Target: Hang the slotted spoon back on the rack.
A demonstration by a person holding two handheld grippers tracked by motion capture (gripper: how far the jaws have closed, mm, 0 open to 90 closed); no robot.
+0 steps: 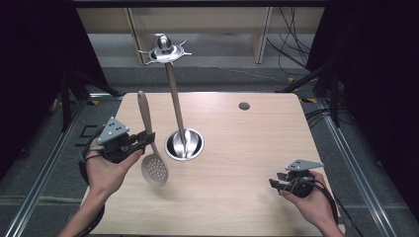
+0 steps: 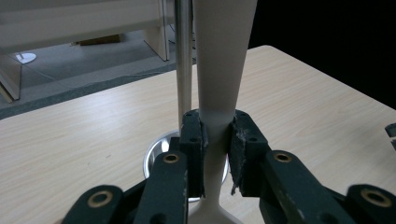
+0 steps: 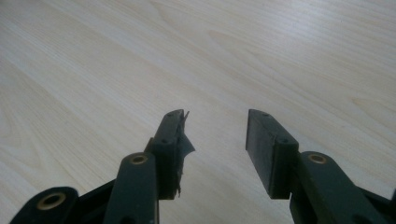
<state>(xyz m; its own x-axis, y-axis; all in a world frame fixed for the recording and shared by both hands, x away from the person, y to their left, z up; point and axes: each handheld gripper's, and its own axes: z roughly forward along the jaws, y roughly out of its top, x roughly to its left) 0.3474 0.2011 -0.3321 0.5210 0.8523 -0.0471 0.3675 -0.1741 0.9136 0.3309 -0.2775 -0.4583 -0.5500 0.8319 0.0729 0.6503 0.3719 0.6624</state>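
At left of the frame, my left tool (image 1: pixel 146 138) pinches the slotted spoon (image 1: pixel 154 168) by its handle, above the desk (image 1: pixel 237 148). Lower right, my right tool (image 1: pixel 277 181) stands spread, gripping nothing.

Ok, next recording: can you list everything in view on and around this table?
slotted spoon: 1, beige, clamped by its handle in the left gripper, head hanging down above the table
utensil stand: 1, silver, round base mid-table, tall pole topped with hooks
table: 1, light wood
hole cover: 1, grey, far side of the table
left gripper: 1, black, left of the stand
right gripper: 1, black, jaws apart, near right corner
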